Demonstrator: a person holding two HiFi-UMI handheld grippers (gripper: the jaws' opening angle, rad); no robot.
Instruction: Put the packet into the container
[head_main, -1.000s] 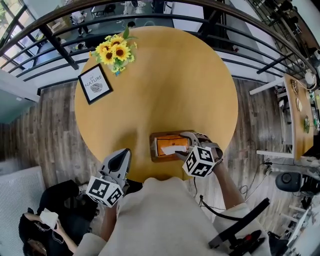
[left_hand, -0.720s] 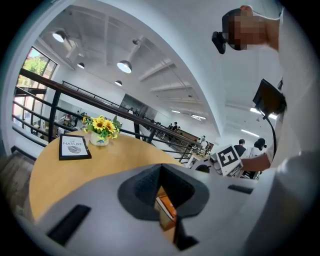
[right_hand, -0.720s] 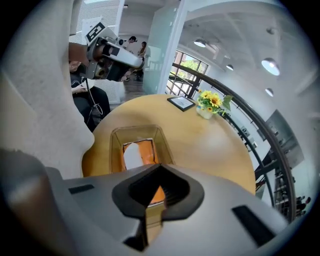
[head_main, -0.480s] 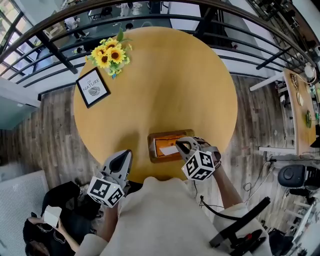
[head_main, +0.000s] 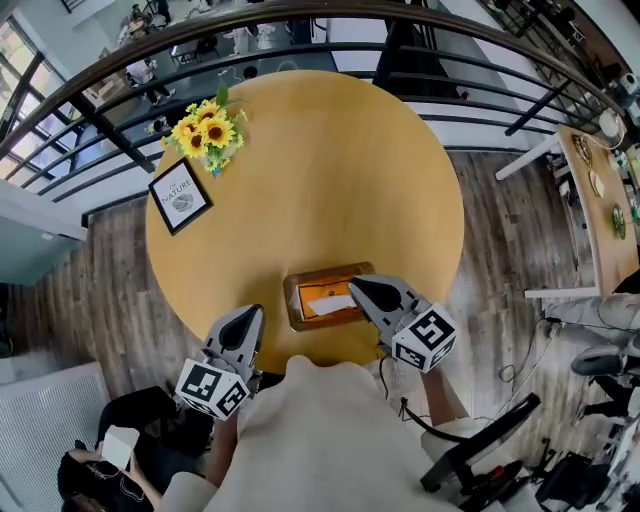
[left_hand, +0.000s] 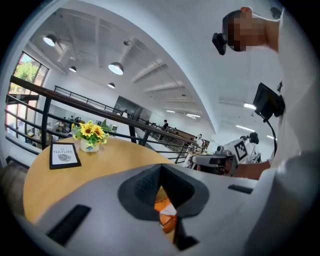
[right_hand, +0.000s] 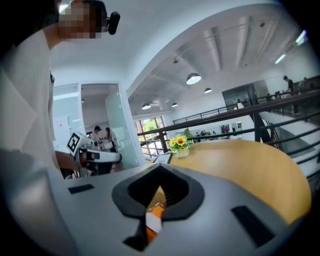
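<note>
An orange and white packet (head_main: 330, 298) lies inside the shallow wooden container (head_main: 293, 310) near the front edge of the round yellow table (head_main: 330, 170). My right gripper (head_main: 360, 288) is shut and holds nothing, its tip just at the container's right end. Low over the table's front left edge my left gripper (head_main: 243, 320) is also shut and empty. In the left gripper view the packet (left_hand: 167, 212) shows through the notch of that gripper (left_hand: 161, 167). The right gripper view shows the packet (right_hand: 154, 220) below that gripper (right_hand: 160, 170).
A vase of sunflowers (head_main: 205, 135) and a framed sign (head_main: 180, 197) stand at the table's far left. A black railing (head_main: 300, 45) curves behind the table. A seated person (head_main: 100, 470) is at the lower left, and another table (head_main: 605, 170) stands at the right.
The right gripper was over the container by the packet; its jaws have shut and it has drawn back to the right. The packet stays in the container. The left gripper has hardly moved.
</note>
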